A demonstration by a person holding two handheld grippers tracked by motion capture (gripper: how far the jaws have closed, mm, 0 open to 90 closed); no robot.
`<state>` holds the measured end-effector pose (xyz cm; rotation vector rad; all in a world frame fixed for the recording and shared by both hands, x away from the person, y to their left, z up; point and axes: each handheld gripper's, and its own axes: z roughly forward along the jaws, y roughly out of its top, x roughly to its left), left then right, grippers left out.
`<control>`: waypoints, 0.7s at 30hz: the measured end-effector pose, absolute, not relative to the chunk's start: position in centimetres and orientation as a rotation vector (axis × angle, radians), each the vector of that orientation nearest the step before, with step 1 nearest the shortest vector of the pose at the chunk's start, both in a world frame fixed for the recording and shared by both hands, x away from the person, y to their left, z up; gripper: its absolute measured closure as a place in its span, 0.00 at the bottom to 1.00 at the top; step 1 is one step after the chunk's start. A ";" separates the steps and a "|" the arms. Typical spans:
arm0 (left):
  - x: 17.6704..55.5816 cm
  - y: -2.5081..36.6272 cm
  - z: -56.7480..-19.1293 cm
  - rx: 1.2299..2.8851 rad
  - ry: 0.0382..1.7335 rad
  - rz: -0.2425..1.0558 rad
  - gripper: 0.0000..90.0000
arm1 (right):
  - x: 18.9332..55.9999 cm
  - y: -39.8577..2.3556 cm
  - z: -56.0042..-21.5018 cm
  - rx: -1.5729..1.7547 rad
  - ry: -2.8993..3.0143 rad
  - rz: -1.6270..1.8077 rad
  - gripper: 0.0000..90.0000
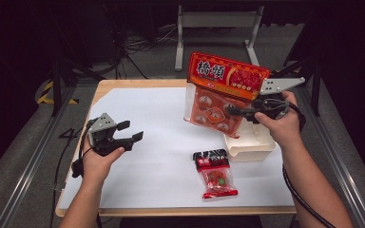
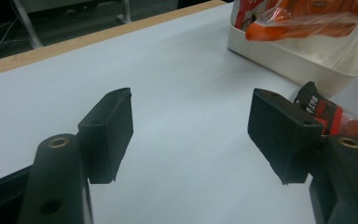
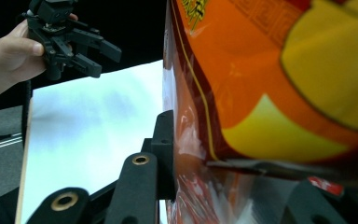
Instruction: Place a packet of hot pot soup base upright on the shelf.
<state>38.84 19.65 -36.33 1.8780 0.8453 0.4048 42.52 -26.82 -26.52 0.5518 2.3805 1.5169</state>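
A: At three o'clock on the tabletop [image 1: 138,118], what's above the white tub [image 1: 249,142]?
B: The orange bag [image 1: 218,90], lettered 橋頭, pinched by the right claw [image 1: 235,111]. The left claw [image 1: 132,132] hangs spread, bare, at nine o'clock.

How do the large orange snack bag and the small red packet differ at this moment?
The large orange bag hangs in the air above the white tray, clamped by the right gripper; the small red packet lies flat on the white sheet, untouched. The bag is much bigger, with an orange header card; the packet's top is black. Both are glossy with clear windows.
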 end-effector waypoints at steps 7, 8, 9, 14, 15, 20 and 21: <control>38.8 20.3 -37.2 1.879 0.852 0.399 0.35 | 42.4 -28.2 -26.5 0.577 2.341 1.506 0.78; 38.8 20.4 -37.2 1.878 0.859 0.398 0.35 | 42.4 -28.4 -26.6 0.582 2.337 1.505 0.78; 38.8 20.4 -37.2 1.878 0.859 0.398 0.35 | 42.4 -28.5 -26.6 0.586 2.334 1.505 0.78; 38.9 20.9 -37.6 1.867 0.857 0.395 0.35 | 42.3 -29.4 -26.6 0.609 2.309 1.500 0.78; 39.0 20.9 -37.7 1.869 0.851 0.397 0.35 | 42.3 -29.6 -26.6 0.614 2.305 1.494 0.78; 38.9 20.9 -38.0 1.865 0.859 0.381 0.35 | 42.2 -30.2 -26.8 0.626 2.283 1.473 0.78; 38.9 20.9 -38.0 1.863 0.858 0.378 0.35 | 42.2 -30.5 -26.8 0.632 2.276 1.474 0.78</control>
